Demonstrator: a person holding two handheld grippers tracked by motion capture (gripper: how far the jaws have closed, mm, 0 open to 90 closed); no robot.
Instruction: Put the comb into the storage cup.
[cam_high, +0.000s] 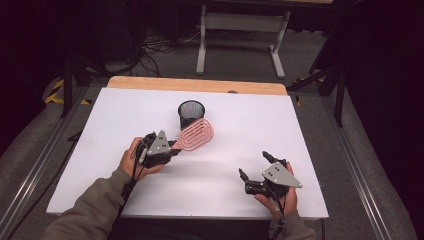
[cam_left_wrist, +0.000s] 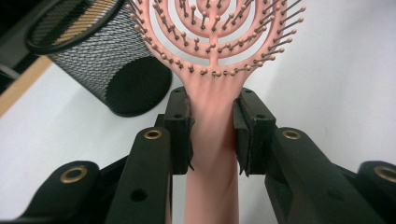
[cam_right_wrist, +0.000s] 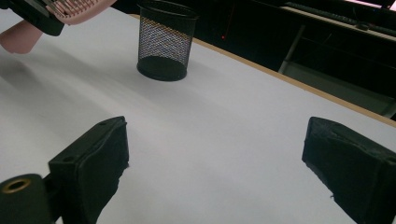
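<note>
You had the left gripper (cam_left_wrist: 212, 135) fingers clenched on the pink hairbrush (cam_left_wrist: 212, 70) handle, bristled head just ahead beside the mesh cup (cam_left_wrist: 100, 60), seemingly for dropping in; right gripper (cam_right_wrist: 215, 163) fingers stood released.

Looking along the right gripper (cam_right_wrist: 215, 163), its two black padded jaws standing wide apart with nothing between them, just above the white table top (cam_right_wrist: 224, 121). Showing a black mesh cup (cam_right_wrist: 166, 39) standing upright farther off (open mouth up). Catching, at the top left corner, the pink hairbrush (cam_right_wrist: 77, 9) clamped in the left gripper (cam_right_wrist: 35, 14), lifted off the surface.
</note>
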